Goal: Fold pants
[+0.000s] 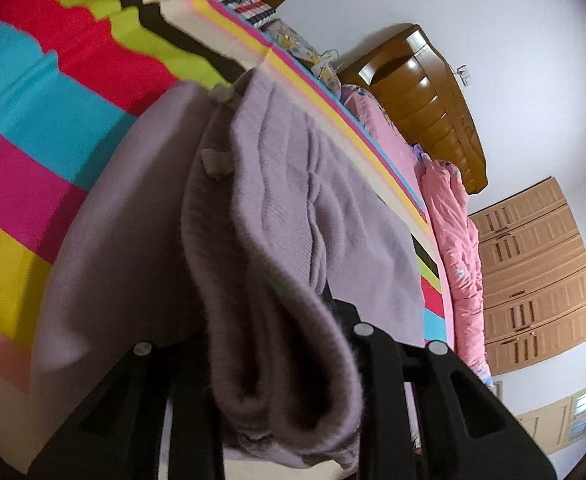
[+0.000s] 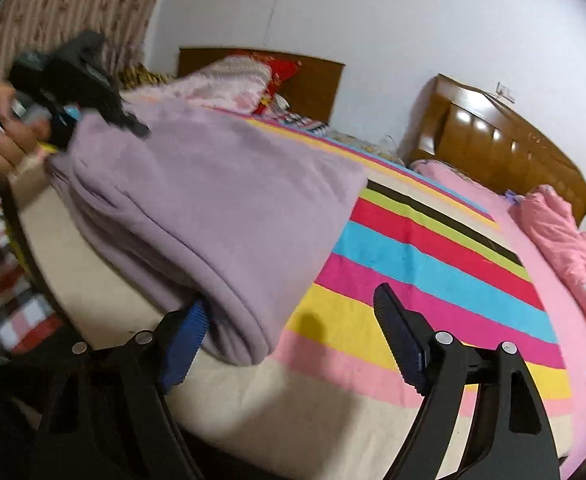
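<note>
Black fingers [image 1: 277, 364] of the left gripper [image 1: 293, 392], nearest the left wrist lens, stand narrow and pinch a thick roll of the lilac pants [image 1: 277, 240]: several layers bulge between them. From the right wrist view the same pants [image 2: 213, 184] lie as a folded stack on the bed [image 2: 293, 408], close to its near edge, partly on the cream border and partly on the striped blanket [image 2: 433, 256]. The right gripper [image 2: 293, 332] stands wide, holding nothing; its blue-padded finger [image 2: 185, 344] sits just beside (perhaps brushing) the stack's near corner, the other finger hangs apart over the stripes. The left gripper [image 2: 77, 76], carried by a hand [image 2: 9, 140], bites the stack's far corner towards the bed's left side.

Handling, as judged: the cloth looks like soft, thick fleece, light, limp and fairly grippy, not fragile. It will sag and slump wherever unsupported, and stacked layers may slide apart if only the top one is taken. Best hold is at a folded edge or corner, fingers closing through all layers (as the left already does), with the second grip on the matching near corner so the fold carries over evenly.
</note>
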`<state>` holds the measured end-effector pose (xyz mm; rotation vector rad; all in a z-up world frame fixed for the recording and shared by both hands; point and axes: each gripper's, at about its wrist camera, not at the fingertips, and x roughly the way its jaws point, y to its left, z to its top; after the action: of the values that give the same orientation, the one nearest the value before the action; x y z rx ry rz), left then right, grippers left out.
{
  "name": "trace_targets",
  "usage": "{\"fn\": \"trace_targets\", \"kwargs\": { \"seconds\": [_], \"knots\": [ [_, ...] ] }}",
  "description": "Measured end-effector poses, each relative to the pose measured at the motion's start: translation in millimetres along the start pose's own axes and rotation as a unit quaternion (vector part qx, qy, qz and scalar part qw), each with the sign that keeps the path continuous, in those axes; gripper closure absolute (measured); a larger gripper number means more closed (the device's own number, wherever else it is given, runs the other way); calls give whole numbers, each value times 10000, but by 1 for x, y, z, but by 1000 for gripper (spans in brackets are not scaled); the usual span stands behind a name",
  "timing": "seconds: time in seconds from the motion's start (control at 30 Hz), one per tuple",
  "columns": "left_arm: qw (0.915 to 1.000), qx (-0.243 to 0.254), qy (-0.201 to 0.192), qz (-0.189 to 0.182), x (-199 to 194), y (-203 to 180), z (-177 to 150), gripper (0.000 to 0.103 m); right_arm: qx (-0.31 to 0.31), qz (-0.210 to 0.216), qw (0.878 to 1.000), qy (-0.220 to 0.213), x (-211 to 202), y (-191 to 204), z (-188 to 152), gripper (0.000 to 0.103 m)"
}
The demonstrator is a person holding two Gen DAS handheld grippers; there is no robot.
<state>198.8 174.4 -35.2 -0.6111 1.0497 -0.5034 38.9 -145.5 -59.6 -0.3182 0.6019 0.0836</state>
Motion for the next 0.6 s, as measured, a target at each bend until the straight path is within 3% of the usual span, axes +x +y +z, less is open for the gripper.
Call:
{"fn": "trace_targets", "kwargs": {
  "seconds": [0.13, 0.27, 0.3, 0.37, 0.4, 0.43, 0.47, 0.5, 0.53, 0.6],
  "knots": [
    [9979, 468, -304, -317, -27, -52, 15, 83, -14, -74, 10000, -9, 0, -1, -1, 23],
    [9891, 1037, -780, -693, -80, -93, 24, 84, -33, -152, 9999, 5, 2, -3, 3, 18],
    [9887, 1039, -846, -674, -88, -85, 22, 84, -25, -154, 9999, -11, 2, -3, 3, 18],
    [9922, 927, -793, -270, -79, -48, 15, 83, -18, -198, 9998, -13, 4, -1, 1, 17],
    [9962, 619, -611, 67, -60, -11, 13, 83, 72, -131, 9999, -4, 5, -4, 0, 17],
    [9991, 194, -332, 165, -39, 23, 9, 83, 150, -53, 9999, 22, 9, -7, 0, 17],
    [9994, -246, -159, -160, -21, 60, 0, 83, 209, 22, 9998, 52, 10, -10, 0, 17],
    [9976, -304, -347, -524, -24, 69, -4, 83, 180, 30, 9998, 59, 10, -10, 0, 17],
    [9964, -300, -436, -662, -29, 72, -7, 83, 117, -7, 9999, 68, 9, -9, 1, 17],
    [9974, -116, -573, -425, -27, 62, -10, 82, 133, -12, 9999, 86, 10, -10, 2, 17]
  ]
}}
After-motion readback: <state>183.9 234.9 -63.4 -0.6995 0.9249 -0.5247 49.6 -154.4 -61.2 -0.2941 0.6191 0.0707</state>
